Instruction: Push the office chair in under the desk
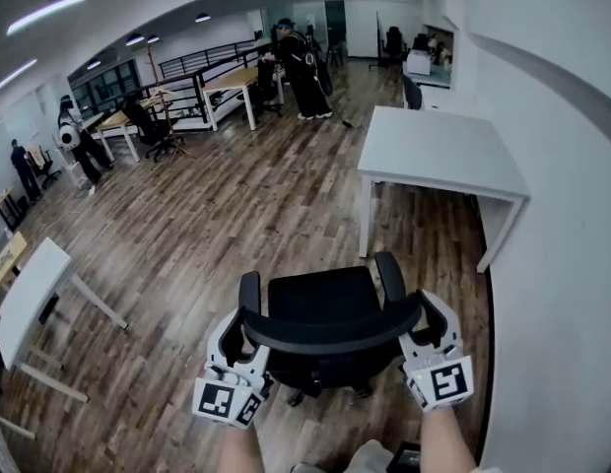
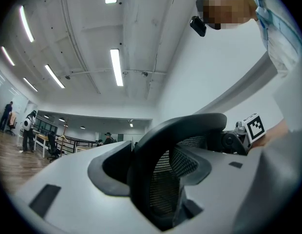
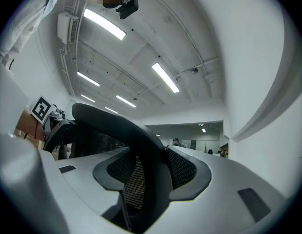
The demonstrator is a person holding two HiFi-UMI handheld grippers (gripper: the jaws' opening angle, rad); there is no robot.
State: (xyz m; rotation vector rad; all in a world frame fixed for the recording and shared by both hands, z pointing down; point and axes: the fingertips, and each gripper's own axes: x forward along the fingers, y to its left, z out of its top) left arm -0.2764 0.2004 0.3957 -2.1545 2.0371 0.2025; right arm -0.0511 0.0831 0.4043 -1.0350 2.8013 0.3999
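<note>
The black office chair (image 1: 320,304) stands on the wood floor just in front of me, its seat facing the white desk (image 1: 443,151) at the upper right. Open floor separates chair and desk. My left gripper (image 1: 244,328) clasps the left end of the curved backrest rail (image 1: 330,335), and my right gripper (image 1: 424,321) clasps the right end. In the left gripper view the backrest (image 2: 163,179) with its mesh fills the space between the jaws. The right gripper view shows the same rail (image 3: 141,155) pinched between both pads.
A white wall (image 1: 572,264) runs along the right, close beside the desk and chair. Another white desk (image 1: 30,299) stands at the left. Far back are more tables, black chairs and several people, one standing (image 1: 305,67).
</note>
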